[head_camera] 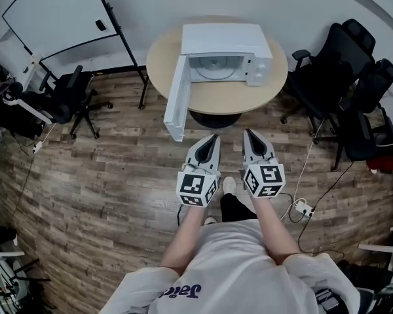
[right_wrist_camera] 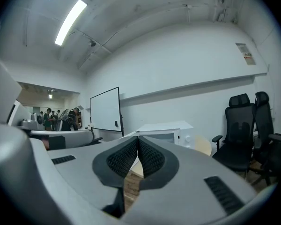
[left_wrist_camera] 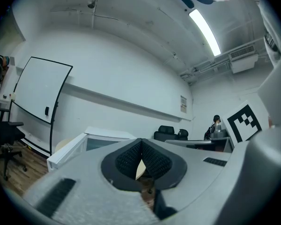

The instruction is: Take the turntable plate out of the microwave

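My left gripper (head_camera: 213, 140) and right gripper (head_camera: 249, 135), both clenched shut on nothing, point level at the open microwave (head_camera: 226, 40) well ahead, where the turntable plate (head_camera: 215, 64) lies flat inside, more in line with my left.

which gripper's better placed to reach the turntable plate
Left, narrowly. Both grippers are shut and equally far from the microwave, but the left gripper lines up with the cavity and turntable plate, while the right gripper faces the control panel. The open door stands left of that path, not across it.
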Available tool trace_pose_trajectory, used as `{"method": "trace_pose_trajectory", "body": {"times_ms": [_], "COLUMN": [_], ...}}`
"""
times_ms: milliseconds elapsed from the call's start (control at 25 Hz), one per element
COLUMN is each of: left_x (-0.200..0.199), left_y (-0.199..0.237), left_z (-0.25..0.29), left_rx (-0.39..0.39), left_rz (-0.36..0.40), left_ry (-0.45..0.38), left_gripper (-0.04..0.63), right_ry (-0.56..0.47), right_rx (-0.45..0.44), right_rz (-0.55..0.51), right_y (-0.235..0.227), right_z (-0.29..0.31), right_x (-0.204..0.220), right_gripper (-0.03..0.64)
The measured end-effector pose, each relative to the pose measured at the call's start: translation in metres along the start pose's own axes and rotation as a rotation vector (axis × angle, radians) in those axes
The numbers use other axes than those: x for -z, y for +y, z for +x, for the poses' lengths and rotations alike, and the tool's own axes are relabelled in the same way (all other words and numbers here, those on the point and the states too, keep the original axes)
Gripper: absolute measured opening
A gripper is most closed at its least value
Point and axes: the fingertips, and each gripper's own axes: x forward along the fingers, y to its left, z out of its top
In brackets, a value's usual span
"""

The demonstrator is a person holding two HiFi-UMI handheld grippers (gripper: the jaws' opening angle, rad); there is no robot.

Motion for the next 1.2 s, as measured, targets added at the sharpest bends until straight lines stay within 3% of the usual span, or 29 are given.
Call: {"method": "trace_pose_trajectory", "body": {"times_ms": [240, 600, 880, 1200], "left_x": [-0.016, -0.021, 0.012, 0.049], "left_y": [0.026, 0.056, 0.066, 0.101], "left_z": [0.070, 0.164, 0.200, 0.231], "left_rx": [-0.019, -0.091, -0.121, -0.132], "left_rz": [0.050, 0.061, 0.033, -0.050], "left_ry": [-0.003, -0.009, 0.048, 0.140], "left_gripper": [0.015, 0.014, 0.014, 0.015], "right_ry": [-0.030, -0.050, -0.014, 0.076], "right_rx": [-0.023, -0.099, -0.135, -0.151], "right_rz": [0.042, 0.038, 0.064, 0.097], "right_y": [-0.042, -0.092, -0.117, -0.134], "right_z": [0.067, 0.143, 0.177, 0.221], "right_x": [-0.023, -0.047, -0.029, 0.007], "right_gripper": [0.017, 0.017, 0.017, 0.017]}}
